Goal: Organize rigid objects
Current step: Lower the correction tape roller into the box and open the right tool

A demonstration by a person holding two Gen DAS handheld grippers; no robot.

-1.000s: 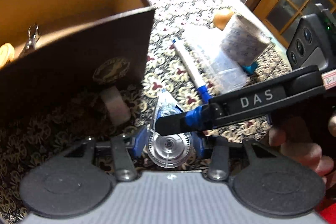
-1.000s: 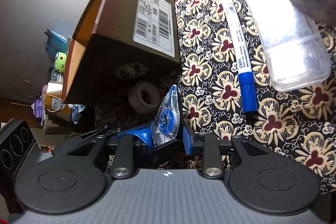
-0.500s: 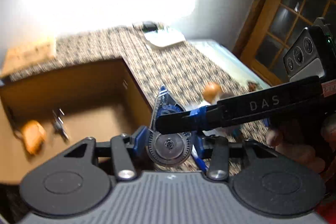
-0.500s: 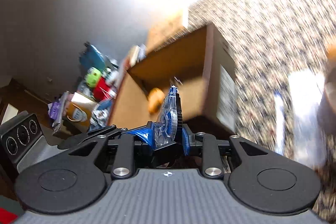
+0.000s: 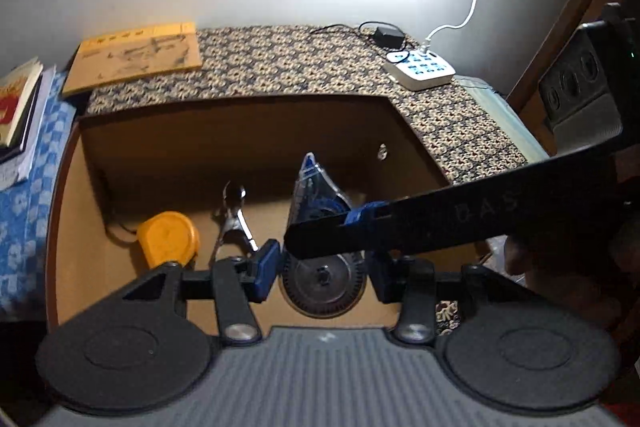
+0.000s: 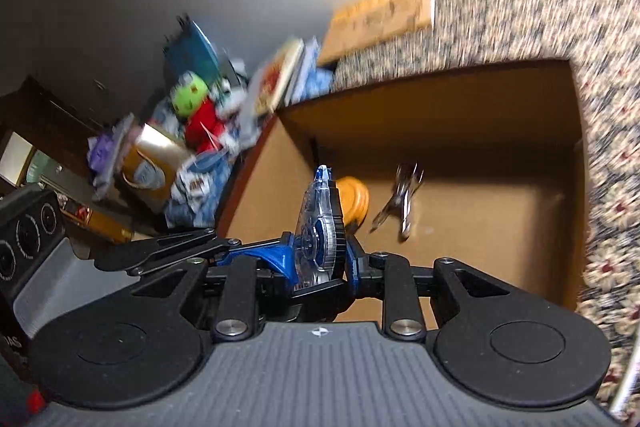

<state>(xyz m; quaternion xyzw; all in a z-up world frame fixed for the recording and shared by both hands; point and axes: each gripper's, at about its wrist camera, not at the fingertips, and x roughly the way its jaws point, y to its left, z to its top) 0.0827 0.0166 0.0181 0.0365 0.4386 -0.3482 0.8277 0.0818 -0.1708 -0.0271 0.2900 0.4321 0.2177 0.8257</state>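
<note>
Up off the patterned cloth and over the box since a second ago: both grippers have carried the correction tape dispenser (image 5: 320, 227) from beside the box front to a spot above the open cardboard box (image 5: 416, 147), and the marker and clear case that lay ahead of the fingers are out of view.

Left gripper (image 5: 324, 267) has its blue pads standing on either side of the dispenser's round geared wheel. A sliver of gap shows beside the left pad, so whether it truly pinches the wheel cannot be told from here. Right gripper (image 6: 320, 263) is closed tight on the dispenser (image 6: 320, 227), edge-on and upright between its fingers, the clear pointed nose aimed forward. Its dark finger (image 5: 420, 223) crosses the left wrist view from the right, lying over the dispenser's middle.

Ahead of and below the left fingers, on the box floor: an orange round tape measure (image 5: 168, 239) off to the left, and a metal nail clipper (image 5: 234, 223) just right of it, close to the left pad. Same pair in the right wrist view, the orange tape measure (image 6: 352, 203) partly behind the dispenser and the clipper (image 6: 400, 203) further right, blurred.

Beyond the box, the floral cloth (image 5: 304, 67) with a yellow booklet (image 5: 136, 55) far left and a white power strip (image 5: 420, 71) far right.
</note>
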